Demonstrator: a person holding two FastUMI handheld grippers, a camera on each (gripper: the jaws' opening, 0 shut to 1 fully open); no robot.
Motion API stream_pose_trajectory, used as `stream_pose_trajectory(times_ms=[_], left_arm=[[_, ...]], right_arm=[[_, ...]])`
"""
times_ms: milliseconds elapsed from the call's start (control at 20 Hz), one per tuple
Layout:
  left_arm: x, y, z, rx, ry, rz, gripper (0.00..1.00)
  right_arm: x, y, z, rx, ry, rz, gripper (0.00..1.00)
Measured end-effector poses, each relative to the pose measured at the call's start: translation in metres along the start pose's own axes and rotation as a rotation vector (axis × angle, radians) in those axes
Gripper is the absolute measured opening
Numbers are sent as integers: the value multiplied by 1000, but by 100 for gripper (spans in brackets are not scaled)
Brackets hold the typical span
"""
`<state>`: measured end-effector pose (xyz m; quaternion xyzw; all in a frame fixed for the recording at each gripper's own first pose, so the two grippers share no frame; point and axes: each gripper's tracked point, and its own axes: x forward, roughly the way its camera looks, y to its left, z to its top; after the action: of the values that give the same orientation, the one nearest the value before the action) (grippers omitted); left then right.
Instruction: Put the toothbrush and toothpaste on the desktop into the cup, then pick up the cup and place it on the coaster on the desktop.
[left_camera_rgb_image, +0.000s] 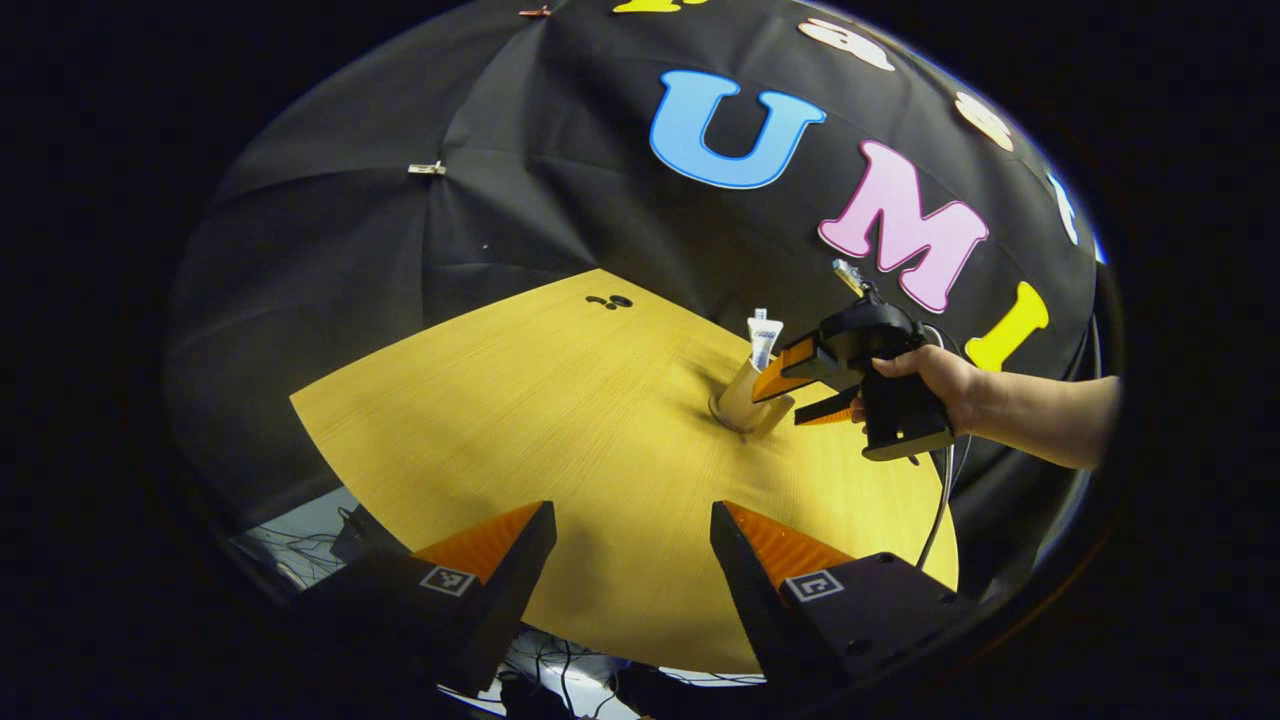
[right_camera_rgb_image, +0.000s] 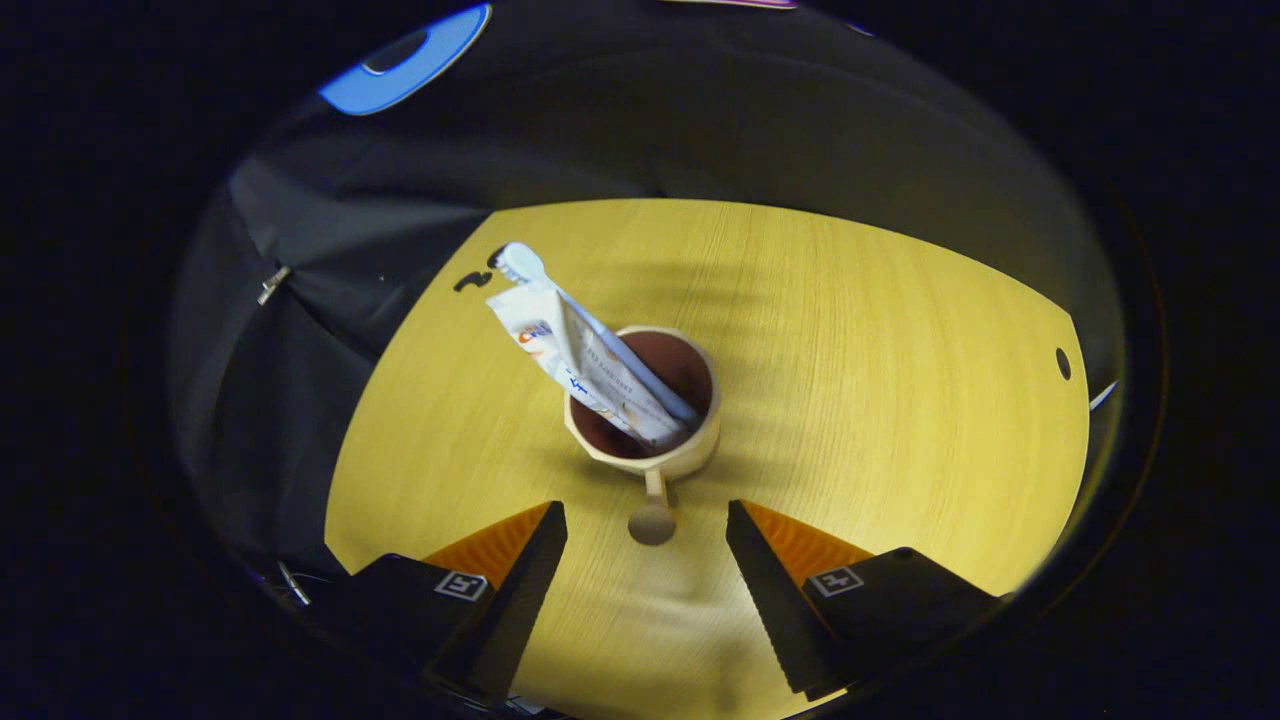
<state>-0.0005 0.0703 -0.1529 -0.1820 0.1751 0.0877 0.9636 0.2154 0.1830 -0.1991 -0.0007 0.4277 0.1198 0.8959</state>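
Observation:
A beige cup (right_camera_rgb_image: 690, 455) with a dark inside stands upright on the yellow wooden table (right_camera_rgb_image: 880, 400). A white toothpaste tube (right_camera_rgb_image: 575, 360) and a toothbrush (right_camera_rgb_image: 525, 262) lean in it toward the left. The cup's handle (right_camera_rgb_image: 652, 515) points at my right gripper (right_camera_rgb_image: 645, 512), which is open, with the handle's round end between its fingertips and no finger touching it. In the left gripper view the cup (left_camera_rgb_image: 738, 400) and tube (left_camera_rgb_image: 764, 338) stand far across the table, and a hand holds the right gripper (left_camera_rgb_image: 778, 407) beside them. My left gripper (left_camera_rgb_image: 632, 510) hovers open over the near table edge, holding nothing.
Small dark holes mark the tabletop (left_camera_rgb_image: 610, 300) (right_camera_rgb_image: 1062, 362). Black cloth walls close in behind the table. Cables (left_camera_rgb_image: 300, 545) lie below the near left edge. A cord (left_camera_rgb_image: 940, 510) hangs from the right gripper. Bare wood stretches between my left gripper and the cup.

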Motion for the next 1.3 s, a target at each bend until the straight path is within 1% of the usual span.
stream_pose_trajectory(times_ms=[100,200,300,400,500,600,700,800,850,950,1000,1100,1250,1300], left_arm=[[-2,-11,9,19,-14,-45,96],[-1,-22,27,51,-41,-80,96],[-4,-35,52,73,-84,-130,96],[-9,-48,76,105,-123,-172,96],[-17,-56,97,152,-160,-198,96],[-24,-62,113,218,-202,-204,96],[-35,-70,121,314,-242,-207,96],[-47,-81,123,379,-268,-214,96],[-55,-84,127,414,-293,-206,97],[-72,-92,131,482,-364,-193,97],[-84,-100,129,507,-397,-199,97],[-108,-115,122,535,-449,-249,98],[-131,-141,108,539,-445,-366,97],[-131,-142,108,545,-439,-378,97]], right_arm=[[-32,-10,8,-5,-82,-18,99],[-74,-15,21,-18,-184,-30,99],[-118,-12,34,-13,-293,-6,99],[-163,-10,44,-8,-402,-13,99],[-214,-9,52,-8,-524,-28,98],[-260,0,51,-1,-650,-24,98],[-310,3,37,-8,-780,-52,98],[-351,12,17,-15,-895,-66,98],[-368,13,6,-17,-937,-86,98],[-398,5,-19,-4,-1014,-160,98],[-411,6,-30,6,-1052,-186,98],[-426,6,-60,-1,-1095,-237,98],[-431,-3,-107,-49,-1090,-330,98],[-428,-5,-119,-38,-1077,-341,98]])
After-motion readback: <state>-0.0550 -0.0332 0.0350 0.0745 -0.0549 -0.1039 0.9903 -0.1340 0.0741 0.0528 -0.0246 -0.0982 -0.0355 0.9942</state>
